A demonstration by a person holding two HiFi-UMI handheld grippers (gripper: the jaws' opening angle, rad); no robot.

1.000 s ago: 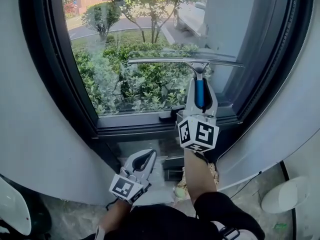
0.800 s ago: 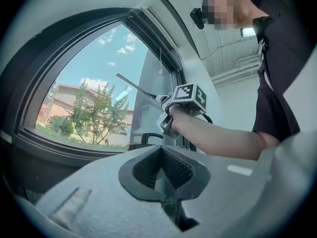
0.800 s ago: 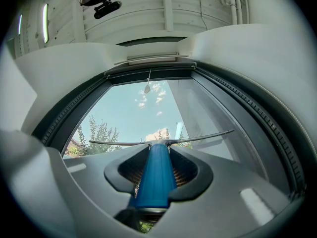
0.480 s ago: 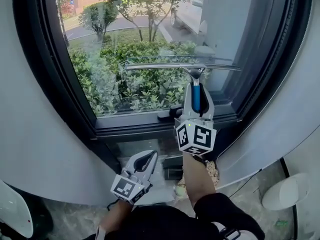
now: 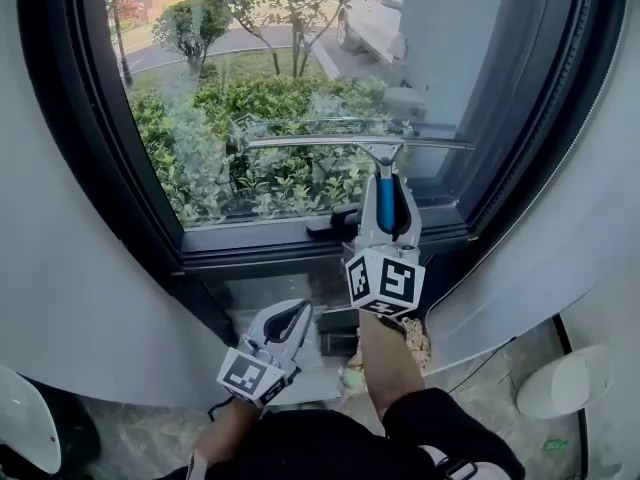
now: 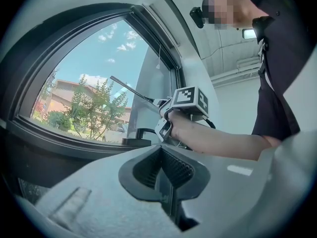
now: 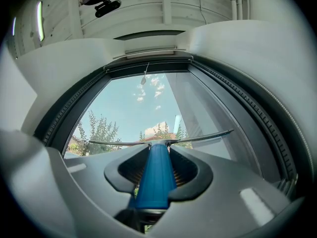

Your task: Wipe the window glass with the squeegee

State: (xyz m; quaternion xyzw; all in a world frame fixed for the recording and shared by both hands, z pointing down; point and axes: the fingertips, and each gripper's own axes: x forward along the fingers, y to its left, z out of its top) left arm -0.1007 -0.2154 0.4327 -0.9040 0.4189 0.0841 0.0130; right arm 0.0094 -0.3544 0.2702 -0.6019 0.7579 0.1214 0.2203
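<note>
Squarely between jaws of right gripper (image 7: pixel 159 153): squeegee (image 7: pixel 153 180) handle.

A window (image 5: pixel 300 88) with a dark frame sits in a pale grey wall (image 5: pixel 70 298) above a mottled stone floor (image 5: pixel 150 433), and through it bright daylight shows green bushes (image 5: pixel 260 173), thin trees (image 5: pixel 295 13) and a parked vehicle (image 5: pixel 372 23).

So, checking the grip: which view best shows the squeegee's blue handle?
Right gripper view: the blue handle sits clamped between the jaws, close up. Head view shows a short strip of it; left gripper view only the blade.
</note>
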